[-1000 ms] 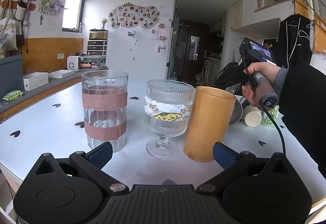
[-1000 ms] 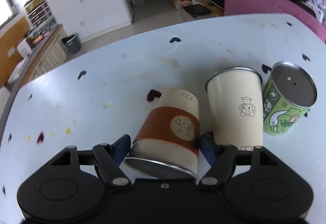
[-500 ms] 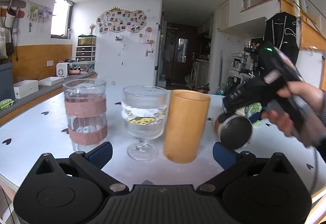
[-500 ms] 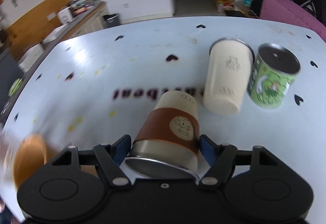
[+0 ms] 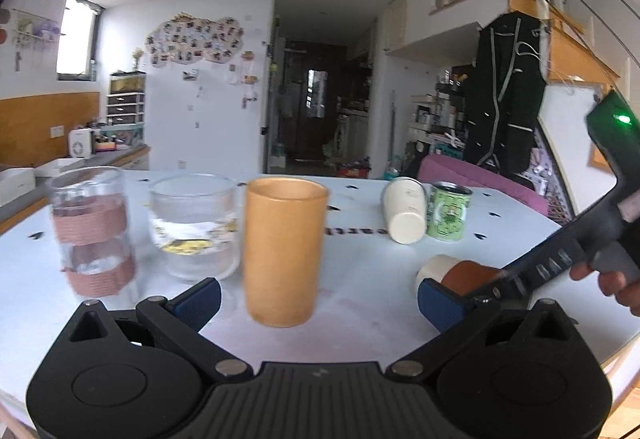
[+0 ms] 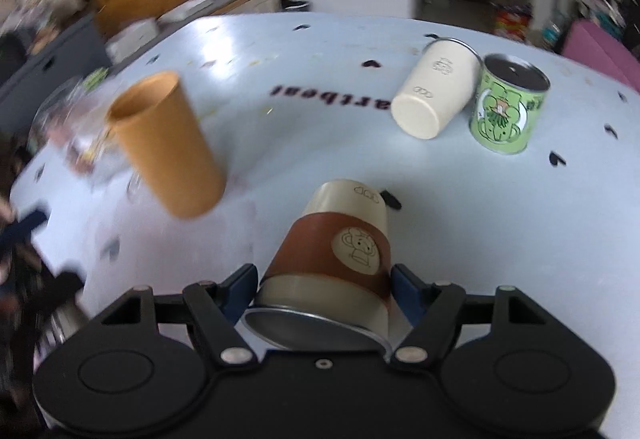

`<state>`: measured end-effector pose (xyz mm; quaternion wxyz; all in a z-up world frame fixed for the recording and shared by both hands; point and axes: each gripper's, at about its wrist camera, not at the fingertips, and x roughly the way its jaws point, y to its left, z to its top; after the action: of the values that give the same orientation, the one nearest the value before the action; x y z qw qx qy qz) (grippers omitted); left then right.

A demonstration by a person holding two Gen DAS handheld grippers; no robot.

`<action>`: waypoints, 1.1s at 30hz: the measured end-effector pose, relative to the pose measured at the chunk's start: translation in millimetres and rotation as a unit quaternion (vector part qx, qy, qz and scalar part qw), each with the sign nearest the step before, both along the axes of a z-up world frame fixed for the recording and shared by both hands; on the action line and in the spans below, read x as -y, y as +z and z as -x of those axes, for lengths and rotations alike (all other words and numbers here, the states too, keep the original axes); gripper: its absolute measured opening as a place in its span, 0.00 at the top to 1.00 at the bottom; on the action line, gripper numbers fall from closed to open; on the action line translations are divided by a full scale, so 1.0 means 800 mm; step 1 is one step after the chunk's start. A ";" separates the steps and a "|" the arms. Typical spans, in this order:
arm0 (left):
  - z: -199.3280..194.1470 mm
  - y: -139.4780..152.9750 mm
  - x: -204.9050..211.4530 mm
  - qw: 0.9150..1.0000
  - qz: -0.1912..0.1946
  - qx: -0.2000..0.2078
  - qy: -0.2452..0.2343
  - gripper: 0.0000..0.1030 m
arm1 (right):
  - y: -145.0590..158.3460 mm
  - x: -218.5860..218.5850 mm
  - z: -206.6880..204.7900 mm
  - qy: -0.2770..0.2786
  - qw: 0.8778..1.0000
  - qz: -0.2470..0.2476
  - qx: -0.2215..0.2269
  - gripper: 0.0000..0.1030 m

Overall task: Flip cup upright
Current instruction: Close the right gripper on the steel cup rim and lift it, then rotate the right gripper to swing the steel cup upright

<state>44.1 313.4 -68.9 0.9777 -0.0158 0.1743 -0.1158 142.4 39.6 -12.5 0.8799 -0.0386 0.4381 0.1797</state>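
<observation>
A cream cup with a brown sleeve (image 6: 340, 251) is held in my right gripper (image 6: 322, 289), which is shut on it near its rim. The cup lies tipped, its closed bottom pointing away and down toward the white table (image 6: 480, 219), its steel rim toward the camera. In the left wrist view the same cup (image 5: 452, 271) shows low over the table at the right, held by the right gripper. My left gripper (image 5: 316, 299) is open and empty, just in front of the orange cup (image 5: 282, 251).
A plain cream cup (image 6: 436, 91) lies on its side at the back beside an upright green tin (image 6: 508, 103). An orange cup (image 6: 168, 143) stands left of centre. A banded glass (image 5: 90, 231) and a clear glass (image 5: 194, 227) stand further left.
My right gripper has carried the brown-sleeved cup away from the cream cup and the tin toward the table's front, near the orange cup. The left gripper's view has shifted right.
</observation>
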 end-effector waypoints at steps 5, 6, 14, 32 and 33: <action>-0.018 -0.009 0.029 0.999 -0.002 -0.021 -0.028 0.00 | 0.003 0.010 0.029 0.113 0.992 0.053 0.017 0.28; -0.021 -0.010 0.034 0.999 -0.004 -0.024 -0.032 0.00 | 0.004 0.012 0.034 0.136 0.988 0.064 0.020 0.28; -0.059 -0.023 0.085 0.996 -0.020 -0.045 -0.077 0.00 | 0.004 0.015 0.081 0.262 0.950 0.162 0.059 0.28; -0.096 -0.038 0.133 0.984 -0.067 -0.084 -0.144 0.00 | -0.020 0.020 0.151 0.382 0.851 0.325 0.155 0.20; -0.094 -0.039 0.131 0.983 -0.063 -0.087 -0.148 0.00 | -0.021 0.021 0.152 0.375 0.851 0.334 0.156 0.19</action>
<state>119.1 208.8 -100.0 0.9301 0.0616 0.2656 -0.2460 20.9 23.2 -29.6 0.7366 -0.5191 0.2807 0.3304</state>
